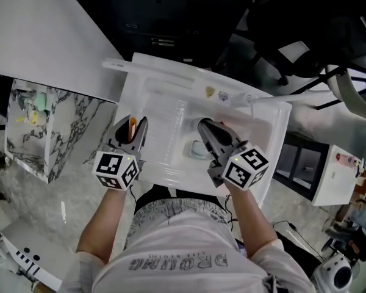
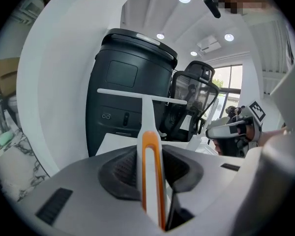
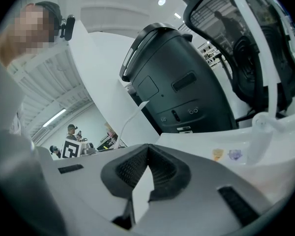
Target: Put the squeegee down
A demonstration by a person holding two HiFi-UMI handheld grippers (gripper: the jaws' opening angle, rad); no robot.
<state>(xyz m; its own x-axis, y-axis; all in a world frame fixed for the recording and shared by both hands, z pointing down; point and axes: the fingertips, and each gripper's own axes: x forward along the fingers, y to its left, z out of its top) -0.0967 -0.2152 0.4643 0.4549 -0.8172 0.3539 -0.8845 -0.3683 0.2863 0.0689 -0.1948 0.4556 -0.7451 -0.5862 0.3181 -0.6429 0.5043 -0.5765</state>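
The squeegee has a white shaft and an orange-edged handle (image 2: 150,171), with its white blade bar (image 2: 137,96) out ahead. My left gripper (image 2: 150,154) is shut on that handle. In the head view the left gripper (image 1: 133,124) hangs over the left side of the white sink unit (image 1: 171,90). The orange handle (image 1: 132,127) shows between its fingers, and the blade (image 1: 114,64) reaches the unit's far left corner. My right gripper (image 1: 208,128) is over the basin near the drain (image 1: 198,150). Its pads (image 3: 130,168) meet at the tips with nothing between them.
A black bin (image 2: 128,82) stands behind the sink unit beside a slanted white panel (image 1: 43,35). A marble-patterned cabinet (image 1: 49,127) is at the left, and an office chair (image 2: 194,97) at the back right. Two stickers (image 1: 216,93) and a white tap (image 3: 258,132) sit at the basin's rear.
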